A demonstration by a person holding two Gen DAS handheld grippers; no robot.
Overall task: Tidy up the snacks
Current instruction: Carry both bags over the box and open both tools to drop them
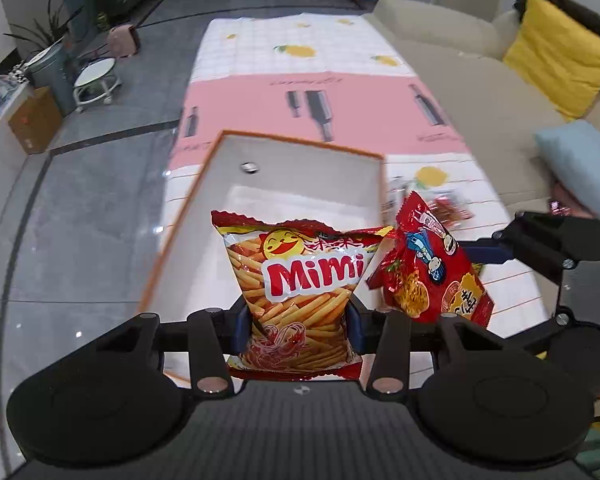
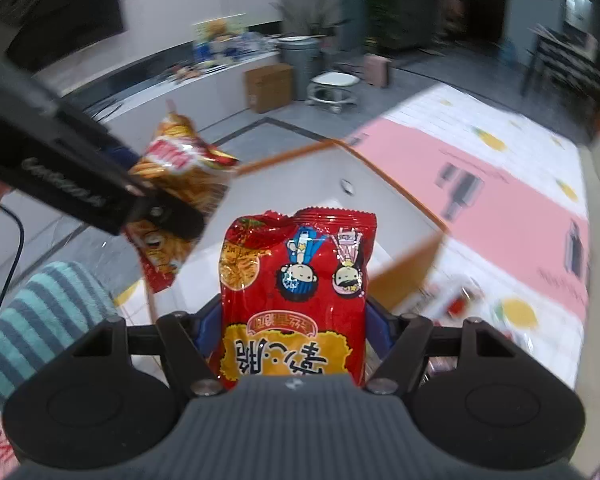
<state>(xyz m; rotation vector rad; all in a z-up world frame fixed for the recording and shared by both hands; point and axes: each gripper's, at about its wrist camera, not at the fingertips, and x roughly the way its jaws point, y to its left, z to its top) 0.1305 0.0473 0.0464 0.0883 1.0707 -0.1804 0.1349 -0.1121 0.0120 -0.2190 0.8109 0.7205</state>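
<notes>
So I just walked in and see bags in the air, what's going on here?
A person is sorting snacks with two handheld grippers. The left gripper grips a Mimi fries bag, the right gripper a red cartoon snack bag. Both hang above the orange-rimmed white box; more packets lie on the table beside it.

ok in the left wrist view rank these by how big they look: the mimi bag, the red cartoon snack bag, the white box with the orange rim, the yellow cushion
1. white box
2. Mimi bag, inflated by nearness to the camera
3. red cartoon snack bag and yellow cushion: these look alike; the cushion sits much farther off, so no ranking.
</notes>
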